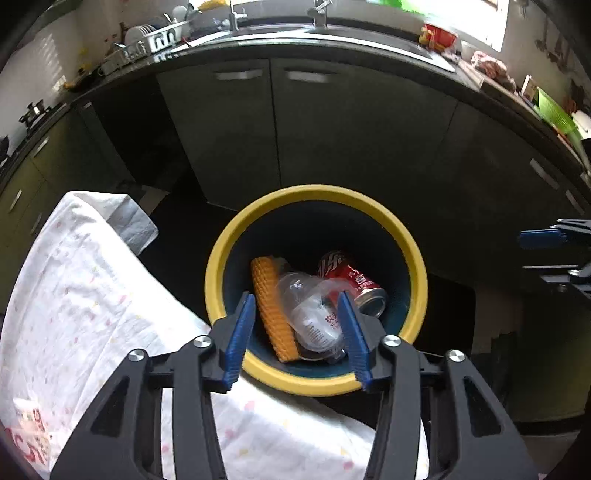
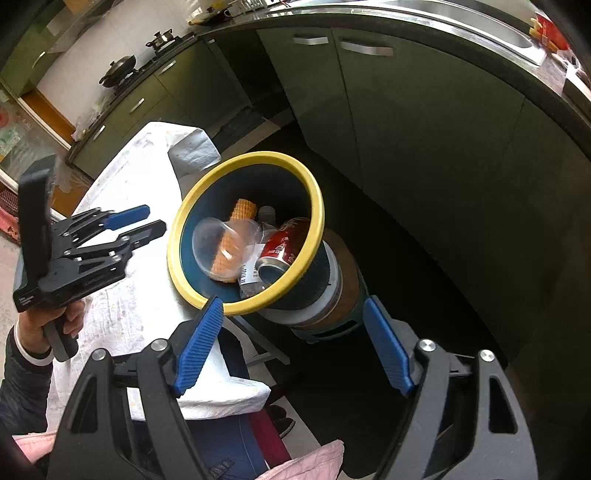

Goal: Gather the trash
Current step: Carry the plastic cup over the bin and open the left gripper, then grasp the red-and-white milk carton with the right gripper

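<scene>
A round bin with a yellow rim (image 1: 314,192) (image 2: 258,157) stands beside the cloth-covered table (image 1: 74,295) (image 2: 140,177). In it lie an orange waffle-textured sponge (image 1: 271,306) (image 2: 242,214), a clear plastic bottle (image 1: 314,321), a red cola can (image 1: 351,280) (image 2: 280,243) and a blurred clear plastic cup (image 2: 214,243). My left gripper (image 1: 295,299) (image 2: 147,221) hovers over the bin's near rim, open, with nothing between its pads. My right gripper (image 2: 293,302) (image 1: 546,251) is open and empty, off to the bin's side.
Dark kitchen cabinets (image 1: 332,129) curve behind the bin under a counter with a sink (image 1: 314,29) and a dish rack (image 1: 155,40). A stove with pans (image 2: 118,70) stands at the far left. A printed red packet (image 1: 29,424) lies on the cloth. A person's hand (image 2: 55,321) holds the left gripper.
</scene>
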The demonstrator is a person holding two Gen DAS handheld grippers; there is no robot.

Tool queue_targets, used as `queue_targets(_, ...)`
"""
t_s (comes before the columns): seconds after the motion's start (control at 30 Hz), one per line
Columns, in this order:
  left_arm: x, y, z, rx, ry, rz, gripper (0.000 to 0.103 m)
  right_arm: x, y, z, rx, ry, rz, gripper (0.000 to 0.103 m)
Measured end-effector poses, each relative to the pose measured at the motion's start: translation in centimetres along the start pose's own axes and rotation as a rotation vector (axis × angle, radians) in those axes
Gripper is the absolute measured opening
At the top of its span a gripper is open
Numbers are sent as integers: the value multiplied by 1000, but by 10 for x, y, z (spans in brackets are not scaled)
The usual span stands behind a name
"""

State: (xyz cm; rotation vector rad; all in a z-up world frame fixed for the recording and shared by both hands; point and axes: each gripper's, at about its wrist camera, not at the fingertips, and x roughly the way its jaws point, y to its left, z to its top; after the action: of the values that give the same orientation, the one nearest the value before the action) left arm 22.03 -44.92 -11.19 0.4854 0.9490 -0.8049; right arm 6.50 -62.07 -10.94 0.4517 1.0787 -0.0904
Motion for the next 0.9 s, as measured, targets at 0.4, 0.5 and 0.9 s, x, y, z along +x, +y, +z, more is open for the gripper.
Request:
queue_targets(0.4, -161, 51, -140, -152, -228, 87, 80, 26, 76, 8, -169, 49, 70, 75)
queue_targets(0.5, -186, 78, -192, -243, -220, 158, 83, 39, 119, 10, -258, 74, 107, 77)
queue_targets(0.9, -257, 169, -364, -601, -216, 417, 84, 75, 329, 8, -689, 140, 287, 77)
